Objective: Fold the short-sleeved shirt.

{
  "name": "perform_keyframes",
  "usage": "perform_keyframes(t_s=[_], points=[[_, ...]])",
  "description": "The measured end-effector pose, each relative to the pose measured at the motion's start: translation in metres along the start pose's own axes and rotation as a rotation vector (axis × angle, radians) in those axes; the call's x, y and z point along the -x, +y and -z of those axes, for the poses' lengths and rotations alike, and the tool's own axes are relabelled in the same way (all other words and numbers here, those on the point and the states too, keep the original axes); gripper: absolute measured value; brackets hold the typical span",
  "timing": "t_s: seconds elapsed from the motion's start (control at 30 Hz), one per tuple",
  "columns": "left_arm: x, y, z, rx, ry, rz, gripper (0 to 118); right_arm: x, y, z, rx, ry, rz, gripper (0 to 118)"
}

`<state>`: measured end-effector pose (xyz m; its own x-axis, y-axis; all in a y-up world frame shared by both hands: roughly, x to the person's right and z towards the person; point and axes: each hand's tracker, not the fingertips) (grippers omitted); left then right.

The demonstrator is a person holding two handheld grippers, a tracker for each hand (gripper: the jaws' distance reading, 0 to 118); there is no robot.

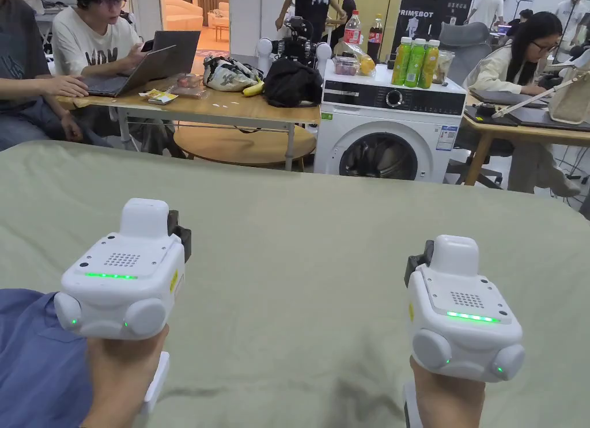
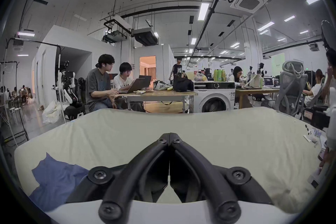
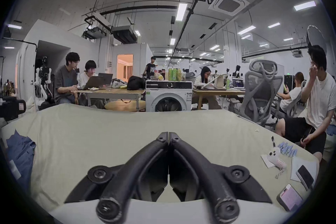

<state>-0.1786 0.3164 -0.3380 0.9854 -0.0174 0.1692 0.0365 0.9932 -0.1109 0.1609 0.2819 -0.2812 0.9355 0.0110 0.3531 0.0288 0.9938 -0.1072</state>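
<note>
- Plainly, the blue shirt (image 1: 34, 354) is seen bunched on the green sheet (image 1: 299, 227), left of the left gripper (image 2: 170, 137)
- Jaws of both are pressed together, empty
- The right gripper (image 3: 168, 135) is held farther from the shirt, so the left is judged nearer

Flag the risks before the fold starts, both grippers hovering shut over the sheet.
1. The blue shirt lies bunched at the bed's left edge, beside the left gripper; a pull there could drag it off.
2. Both sets of jaws are shut; the right gripper must open before any grasp.
3. Phones and small items sit at the right edge, in sweep range.
</note>
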Motion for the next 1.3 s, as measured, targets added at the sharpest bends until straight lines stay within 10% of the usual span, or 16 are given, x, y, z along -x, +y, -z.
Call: perform_keyframes(t_s=[0.67,0.73,0.8,0.87,1.2,1.3], points=[[0.181,-0.001,-0.043,0.539,0.188,-0.116,0,0.167,0.002,-0.004,0.1,0.329,-0.034,0],[0.202,-0.008,-0.045,0.627,0.189,-0.151,21,0.182,-0.003,-0.007,0.115,0.357,-0.043,0],[0.222,-0.018,-0.043,0.699,0.17,-0.193,78,0.193,-0.01,-0.006,0.129,0.379,-0.055,0],[0.238,-0.03,-0.038,0.793,0.155,-0.222,94,0.201,-0.016,-0.007,0.139,0.398,-0.078,0],[0.257,-0.111,0.003,1.071,0.095,-0.286,93,0.203,-0.034,-0.008,0.193,0.416,-0.118,0],[0.23,-0.121,-0.001,1.015,0.114,-0.07,56,0.197,-0.036,-0.007,0.204,0.405,-0.12,0]])
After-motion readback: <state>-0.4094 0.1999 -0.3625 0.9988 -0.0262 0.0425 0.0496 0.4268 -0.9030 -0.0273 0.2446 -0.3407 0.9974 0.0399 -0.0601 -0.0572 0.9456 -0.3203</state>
